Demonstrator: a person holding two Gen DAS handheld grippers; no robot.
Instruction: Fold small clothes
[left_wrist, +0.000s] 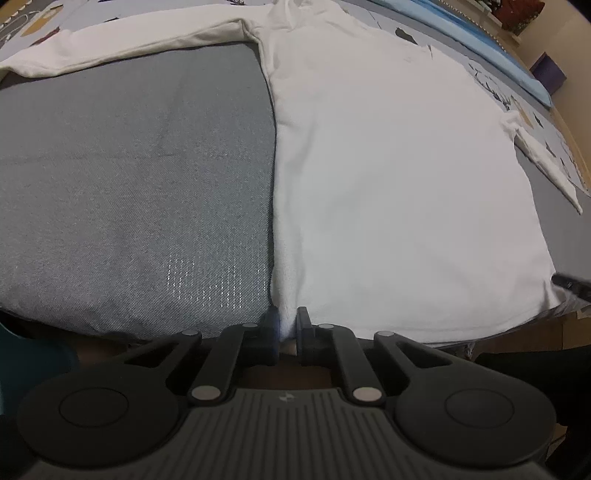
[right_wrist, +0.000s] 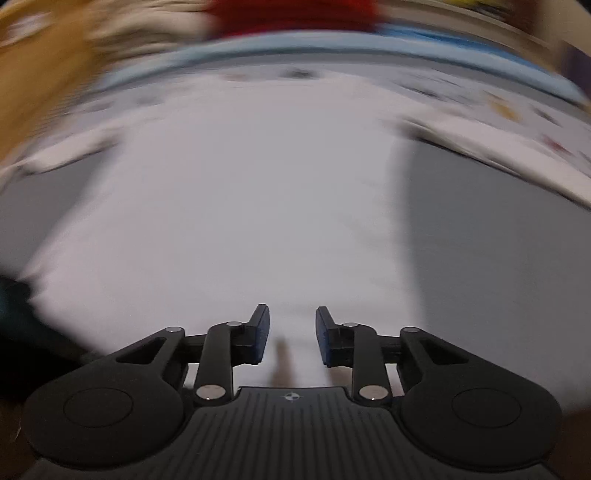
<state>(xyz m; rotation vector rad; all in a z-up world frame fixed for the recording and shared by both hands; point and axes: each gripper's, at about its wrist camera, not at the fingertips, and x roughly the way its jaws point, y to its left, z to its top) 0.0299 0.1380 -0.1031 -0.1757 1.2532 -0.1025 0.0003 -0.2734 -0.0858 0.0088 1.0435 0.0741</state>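
Note:
A white long-sleeved shirt (left_wrist: 399, 166) lies flat on a grey padded surface (left_wrist: 129, 192). One sleeve (left_wrist: 122, 48) stretches left along the far side, the other (left_wrist: 546, 162) lies at the right. My left gripper (left_wrist: 287, 328) is shut on the shirt's near left hem corner. In the blurred right wrist view the same white shirt (right_wrist: 240, 206) fills the middle. My right gripper (right_wrist: 291, 336) is open and empty just above the shirt's near hem.
A patterned sheet (left_wrist: 524, 107) and a blue mat (left_wrist: 491, 48) lie beyond the shirt. A purple box (left_wrist: 550, 72) stands at the far right. A red blurred thing (right_wrist: 295, 14) sits at the back. The grey surface's near edge runs just ahead of both grippers.

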